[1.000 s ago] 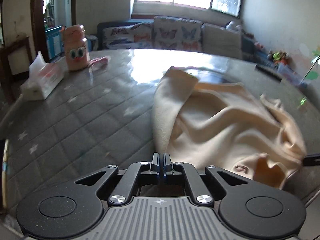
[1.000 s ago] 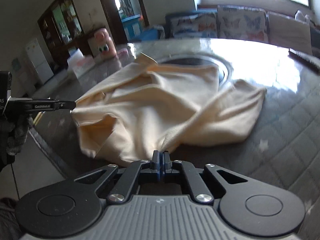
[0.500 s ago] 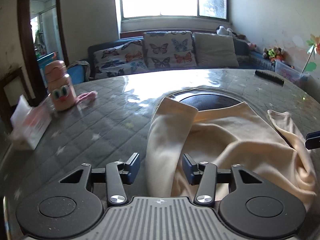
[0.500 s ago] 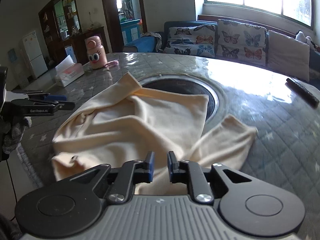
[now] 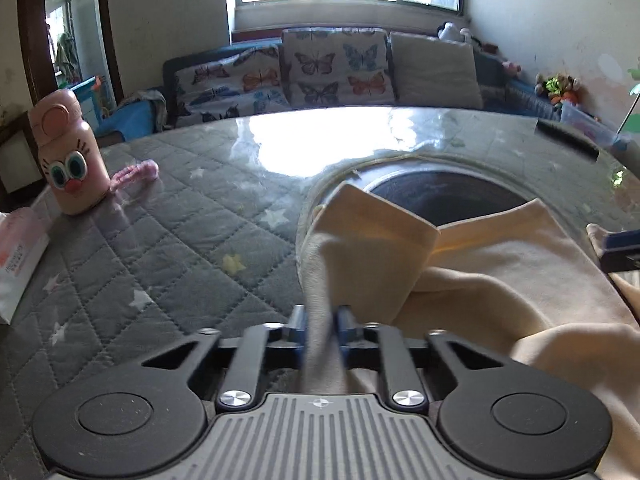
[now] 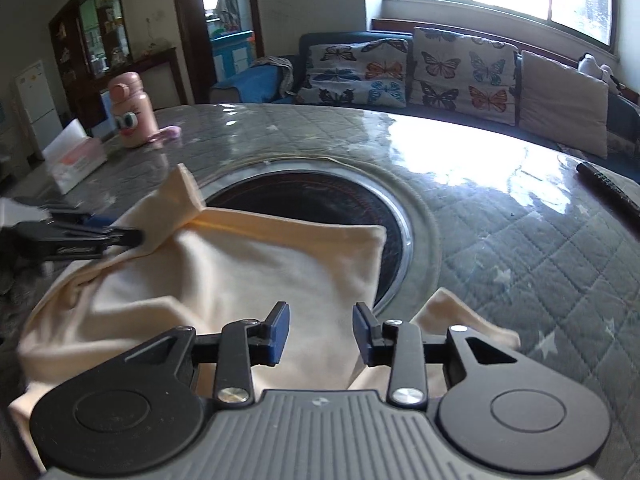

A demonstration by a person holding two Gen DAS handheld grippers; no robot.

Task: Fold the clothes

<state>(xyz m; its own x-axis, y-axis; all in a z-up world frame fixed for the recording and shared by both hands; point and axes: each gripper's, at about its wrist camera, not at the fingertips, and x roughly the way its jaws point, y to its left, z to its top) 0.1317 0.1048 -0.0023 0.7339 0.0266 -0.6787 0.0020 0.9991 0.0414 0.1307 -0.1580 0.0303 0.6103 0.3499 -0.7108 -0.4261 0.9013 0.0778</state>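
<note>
Where it drapes the table (image 6: 520, 240), the cream garment (image 6: 240, 272) lies rumpled.

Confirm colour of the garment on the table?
Pale cream-yellow garment, plain, no print; clearest in the right wrist view.

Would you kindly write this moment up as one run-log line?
task: fold clothes | left gripper: shut on cream garment | right gripper: jaws opening above garment, nothing gripped | garment: crumpled on quilted table

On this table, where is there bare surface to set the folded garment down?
Bare grey quilted table cover lies between the pink cartoon-face bottle and the cream garment; more lies right of the dark round inset, toward the black remote. Crowded: the corner with bottle and tissue box.
</note>
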